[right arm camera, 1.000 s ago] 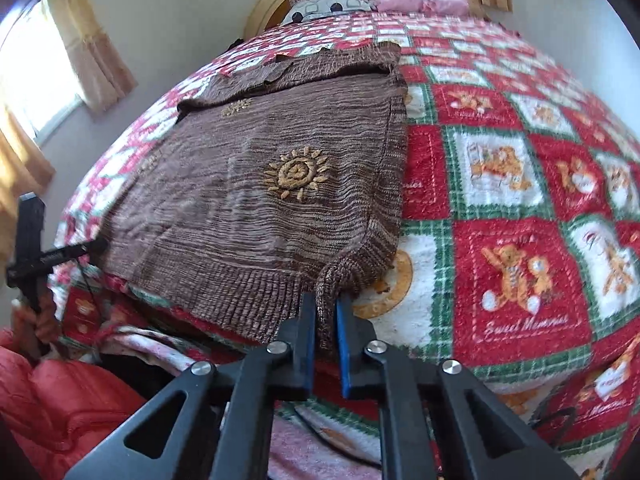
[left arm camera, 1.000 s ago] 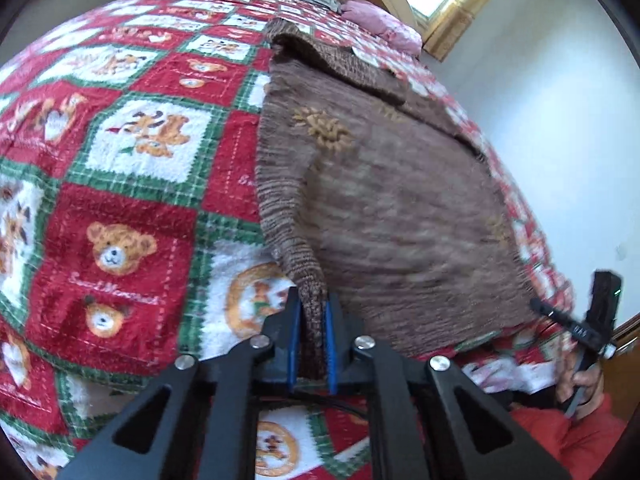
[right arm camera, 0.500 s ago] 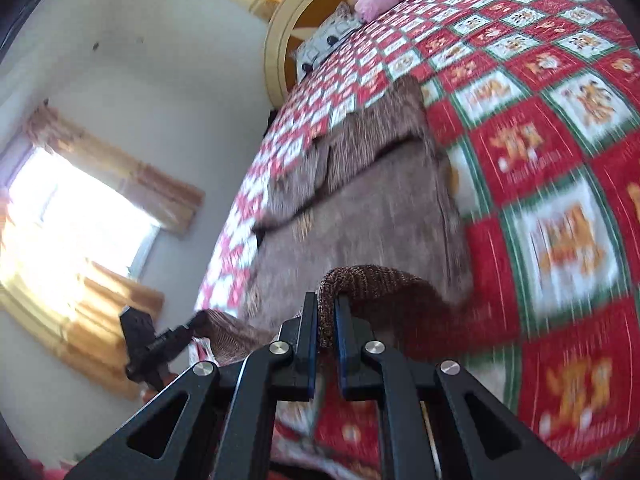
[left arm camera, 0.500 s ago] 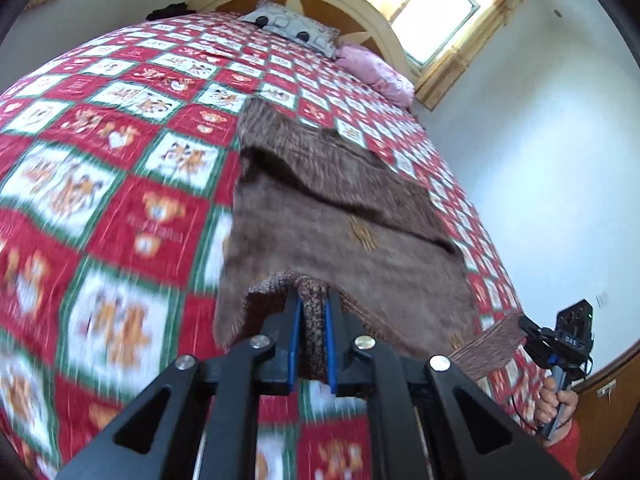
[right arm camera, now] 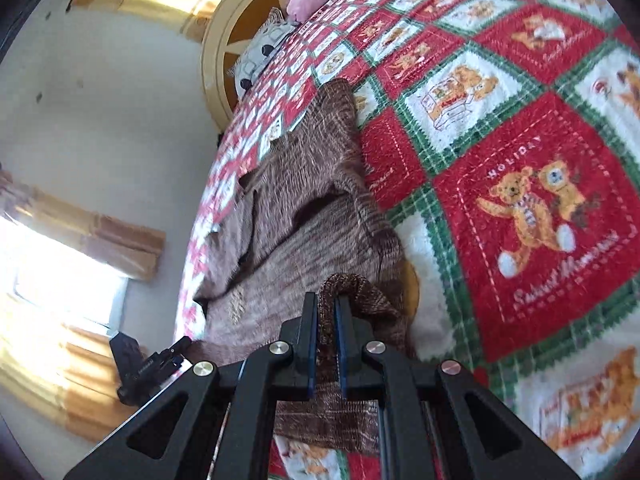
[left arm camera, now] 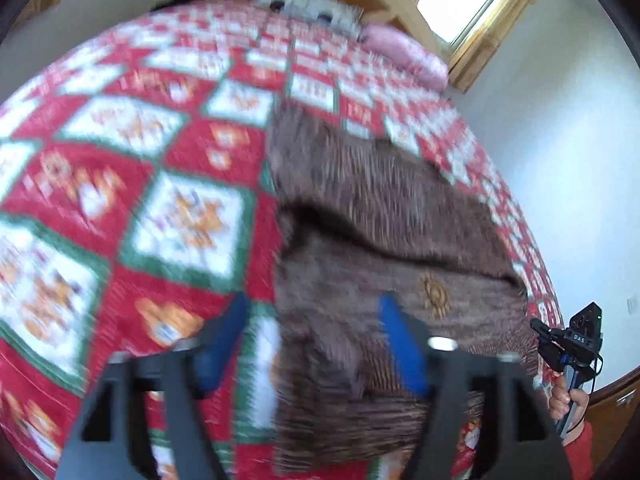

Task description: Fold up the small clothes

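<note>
A brown knit sweater [left arm camera: 380, 240] with a small sun motif lies on a red, green and white teddy-bear bedspread [left arm camera: 120, 200], its lower part folded up over its body. My left gripper [left arm camera: 312, 340] hangs over the sweater's left edge with its jaws opening wide. Fabric lies below them, but neither blue pad presses on it. My right gripper [right arm camera: 326, 320] is shut on the ribbed hem of the sweater [right arm camera: 304, 216] and holds it lifted in a loop. Each gripper shows small in the other's view: the right gripper [left arm camera: 540, 328] and the left gripper [right arm camera: 186, 340].
Pillows [left arm camera: 312, 4] and a pink cushion [left arm camera: 404, 52] lie against the round wooden headboard [right arm camera: 224, 40] at the far end. White walls and curtained windows [left arm camera: 460, 0] flank the bed. The bedspread [right arm camera: 520, 200] stretches wide to the right of the sweater. A hand [left arm camera: 564, 400] in a red sleeve holds the right gripper.
Both grippers carried the sweater's hem toward the headboard, folding the lower part over. The left gripper then let go and spread wide. The right gripper still grips the hem.
</note>
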Demonstrator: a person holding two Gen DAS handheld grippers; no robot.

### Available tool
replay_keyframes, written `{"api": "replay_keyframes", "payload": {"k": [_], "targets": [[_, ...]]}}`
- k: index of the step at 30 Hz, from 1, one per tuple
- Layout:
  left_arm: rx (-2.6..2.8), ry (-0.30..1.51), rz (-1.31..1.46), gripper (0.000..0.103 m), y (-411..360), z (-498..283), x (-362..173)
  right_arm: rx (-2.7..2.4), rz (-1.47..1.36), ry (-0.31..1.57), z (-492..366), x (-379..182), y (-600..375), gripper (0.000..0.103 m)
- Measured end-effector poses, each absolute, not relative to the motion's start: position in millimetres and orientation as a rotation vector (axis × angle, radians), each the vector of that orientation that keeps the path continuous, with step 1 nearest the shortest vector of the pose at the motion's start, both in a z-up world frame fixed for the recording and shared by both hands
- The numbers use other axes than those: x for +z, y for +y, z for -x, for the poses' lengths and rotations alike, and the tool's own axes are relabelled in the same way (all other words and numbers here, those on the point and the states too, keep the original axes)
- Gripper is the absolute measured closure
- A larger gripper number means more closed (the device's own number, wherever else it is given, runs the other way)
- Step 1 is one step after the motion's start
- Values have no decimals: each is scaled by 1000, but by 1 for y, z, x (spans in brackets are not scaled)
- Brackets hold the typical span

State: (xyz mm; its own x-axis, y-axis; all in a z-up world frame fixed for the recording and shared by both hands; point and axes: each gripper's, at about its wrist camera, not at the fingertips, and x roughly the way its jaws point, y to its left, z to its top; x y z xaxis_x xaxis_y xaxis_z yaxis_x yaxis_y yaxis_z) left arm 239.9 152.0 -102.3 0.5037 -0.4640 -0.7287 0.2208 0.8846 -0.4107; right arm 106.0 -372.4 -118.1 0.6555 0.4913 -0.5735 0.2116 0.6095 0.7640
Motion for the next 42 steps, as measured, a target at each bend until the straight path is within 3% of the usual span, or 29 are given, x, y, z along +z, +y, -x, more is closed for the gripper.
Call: {"api": "replay_keyframes", "payload": {"k": [4, 7, 9, 11, 20, 24, 27, 31, 37, 38, 39, 41, 42], "targets": [[-403, 888, 223, 13, 174, -238, -86, 197, -978, 852, -113, -121, -380, 94], [-363, 854, -17, 13, 175, -226, -85, 206, -965, 824, -111, -113, -381, 92], [-362, 829, -201, 13, 170, -216, -90, 195, -914, 815, -108, -108, -377, 84], [-385, 795, -388, 13, 160, -204, -101, 198, -893, 814, -104, -105, -374, 83], [-684, 693, -737, 13, 81, -199, -130, 200, -906, 780, -89, -95, -379, 83], [-743, 692, -624, 13, 71, -224, -122, 179, -860, 753, -71, -80, -386, 83], [-763, 760, -466, 24, 78, -240, -129, 152, -790, 742, -56, -73, -388, 83], [-766, 879, -236, 27, 89, -258, -138, 111, -717, 771, -50, -75, -388, 82], [-735, 903, -218, 28, 82, -256, -139, 104, -610, 792, -65, -75, -377, 82], [-732, 903, -227, 28, 80, -254, -139, 104, -587, 792, -67, -74, -375, 77], [-734, 904, -227, 28, 80, -255, -139, 102, -557, 791, -69, -72, -372, 60], [-729, 904, -226, 28, 79, -252, -139, 84, -480, 765, -71, -67, -366, 40], [-726, 904, -221, 28, 86, -251, -137, 80, -428, 754, -74, -64, -362, 40]]}}
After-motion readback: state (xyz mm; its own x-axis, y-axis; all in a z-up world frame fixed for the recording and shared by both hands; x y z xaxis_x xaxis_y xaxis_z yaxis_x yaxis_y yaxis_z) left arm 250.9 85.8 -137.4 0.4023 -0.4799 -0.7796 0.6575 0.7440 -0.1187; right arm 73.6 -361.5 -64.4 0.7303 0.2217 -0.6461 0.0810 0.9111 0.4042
